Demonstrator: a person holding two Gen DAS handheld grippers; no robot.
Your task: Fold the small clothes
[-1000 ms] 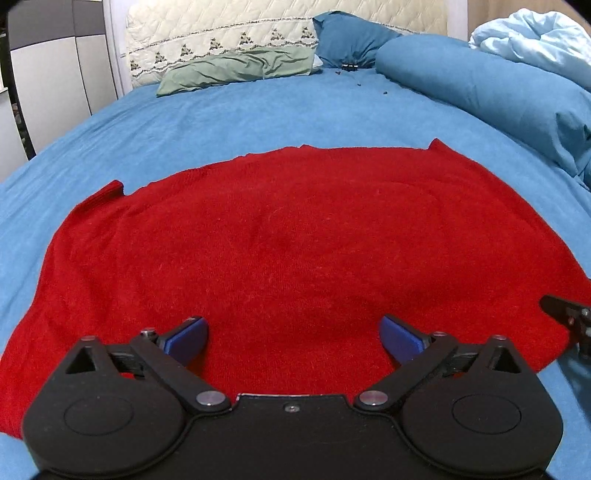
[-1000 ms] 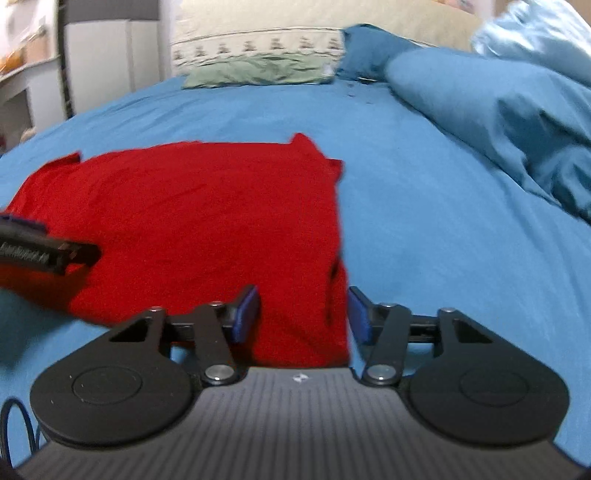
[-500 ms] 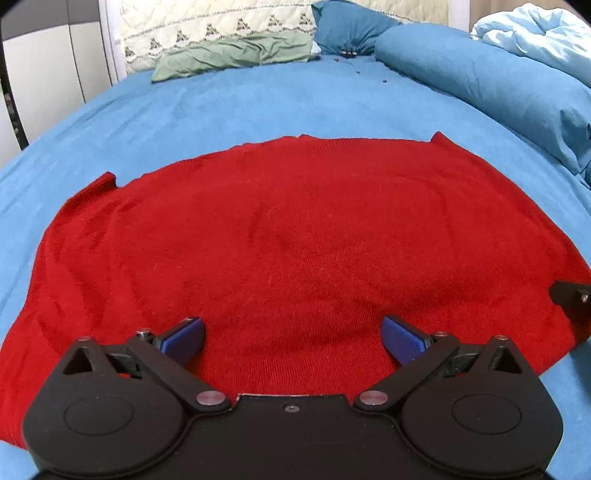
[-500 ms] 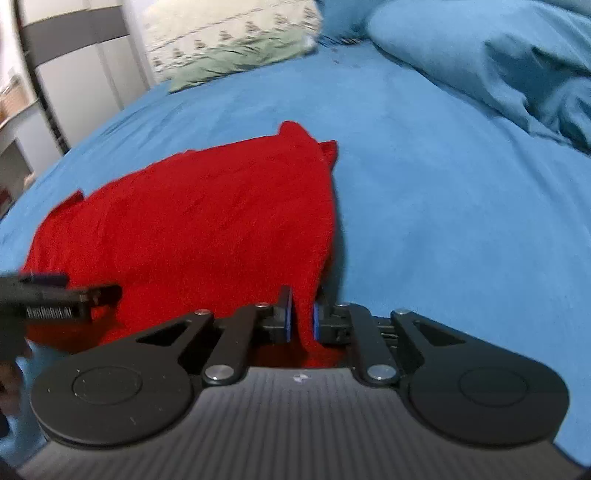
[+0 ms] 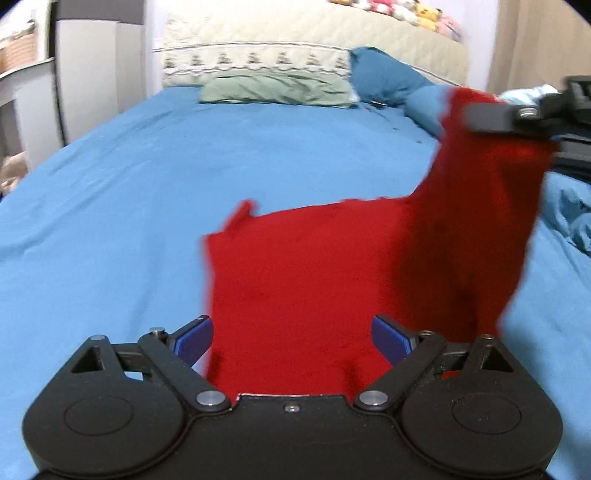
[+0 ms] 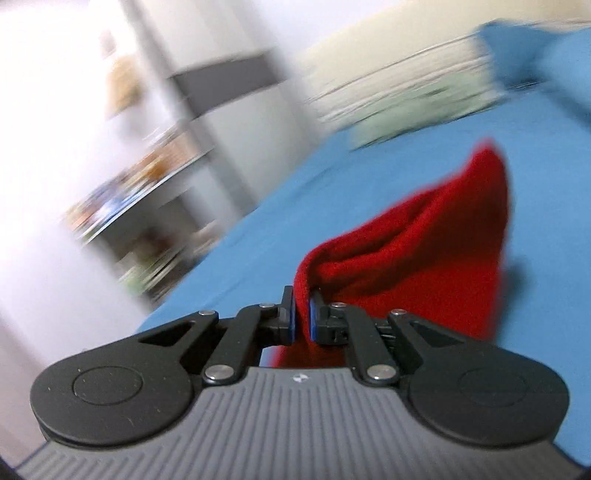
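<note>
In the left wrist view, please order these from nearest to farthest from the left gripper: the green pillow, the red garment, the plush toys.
From the left gripper:
1. Red garment, directly ahead on the bed, right side lifted.
2. Green pillow, at the head of the bed.
3. Plush toys, on top of the headboard behind it.

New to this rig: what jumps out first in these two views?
The red garment against the blue bedsheet: its right side is lifted off the bed while the rest lies flat. The right gripper is shut on a bunched edge of it, seen high at the right of the left view. The left gripper is open low over the near edge, holding nothing.
</note>
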